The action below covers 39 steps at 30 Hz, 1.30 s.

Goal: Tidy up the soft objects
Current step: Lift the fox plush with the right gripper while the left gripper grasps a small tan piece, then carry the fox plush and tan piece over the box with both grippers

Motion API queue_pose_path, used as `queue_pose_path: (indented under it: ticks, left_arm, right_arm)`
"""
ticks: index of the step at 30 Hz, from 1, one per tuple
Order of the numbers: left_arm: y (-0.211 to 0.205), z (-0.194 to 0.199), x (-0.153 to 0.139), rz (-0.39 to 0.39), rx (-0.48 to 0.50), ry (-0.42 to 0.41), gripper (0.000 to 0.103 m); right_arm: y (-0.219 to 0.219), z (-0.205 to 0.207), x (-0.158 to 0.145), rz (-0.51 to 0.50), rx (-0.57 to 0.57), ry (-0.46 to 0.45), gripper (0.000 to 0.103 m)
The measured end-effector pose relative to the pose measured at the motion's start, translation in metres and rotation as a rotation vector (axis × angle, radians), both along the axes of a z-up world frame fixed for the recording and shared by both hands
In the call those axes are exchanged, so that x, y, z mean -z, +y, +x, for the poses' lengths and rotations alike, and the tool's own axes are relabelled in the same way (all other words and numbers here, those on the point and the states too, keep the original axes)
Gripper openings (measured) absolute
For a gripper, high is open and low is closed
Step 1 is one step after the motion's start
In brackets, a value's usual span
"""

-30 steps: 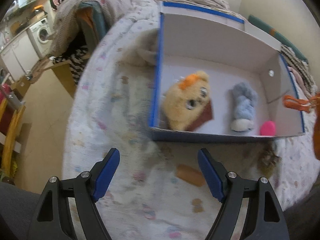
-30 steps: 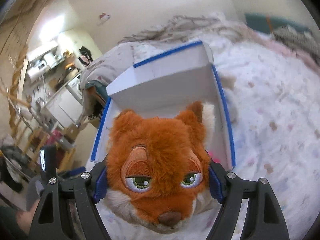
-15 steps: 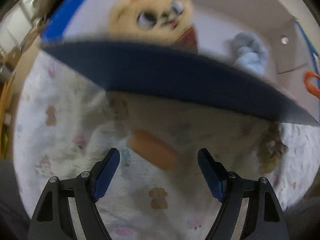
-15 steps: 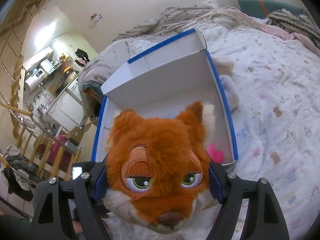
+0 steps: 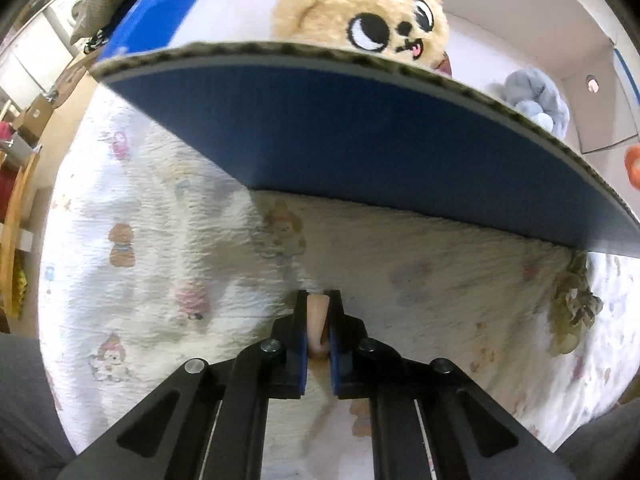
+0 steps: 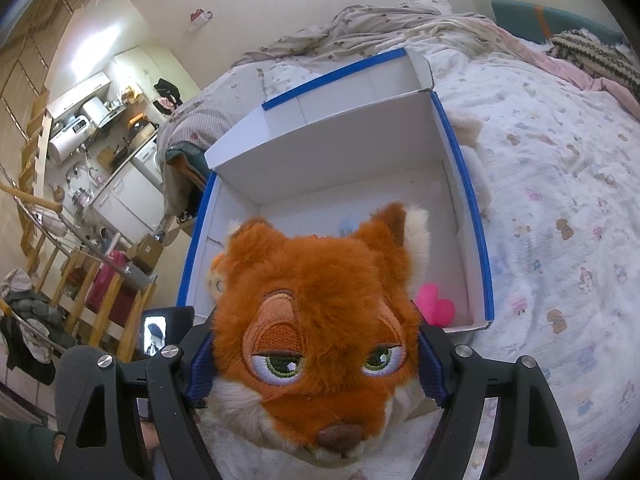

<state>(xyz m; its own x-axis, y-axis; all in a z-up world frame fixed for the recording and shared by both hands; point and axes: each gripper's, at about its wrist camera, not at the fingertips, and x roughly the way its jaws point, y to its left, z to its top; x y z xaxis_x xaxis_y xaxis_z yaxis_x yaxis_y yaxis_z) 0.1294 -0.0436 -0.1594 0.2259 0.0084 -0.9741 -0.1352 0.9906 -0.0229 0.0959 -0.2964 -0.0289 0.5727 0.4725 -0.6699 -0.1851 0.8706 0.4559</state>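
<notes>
Left gripper (image 5: 318, 320): jaws closed tight on a small peach soft piece (image 5: 318, 322), low over the printed bedsheet (image 5: 152, 240), just in front of the blue-edged box (image 5: 360, 136). In the box: cream plush (image 5: 360, 12), grey-blue plush (image 5: 536, 96), pink soft toy (image 6: 434, 308). Right gripper (image 6: 316, 364): jaws wide, pads pressing both sides of the fox plush head (image 6: 316, 320), held near the box's front edge.

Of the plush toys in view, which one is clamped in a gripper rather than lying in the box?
The orange fox plush, held by its head in the right gripper above the box. The cream bear and grey-blue plush lie inside.
</notes>
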Motion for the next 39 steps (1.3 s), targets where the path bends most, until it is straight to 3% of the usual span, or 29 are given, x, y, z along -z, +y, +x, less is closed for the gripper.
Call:
queue_pose_path:
  ticks: [22,26,39]
  left_arm:
    - [0.039,-0.032,-0.060,0.004,0.014,-0.124,0.008]
    - [0.027,-0.037,-0.067,0.025,0.044,-0.151,0.008]
    - [0.017,-0.046,-0.129,0.079,0.099,-0.347,0.008]
  right_arm:
    - [0.007,-0.006,0.000,-0.012,-0.019,-0.006,0.085]
    - [0.008,-0.007,-0.001,-0.018,-0.020,-0.011,0.085]
    - [0.008,-0.010,-0.008,0.000,-0.006,-0.049,0.085]
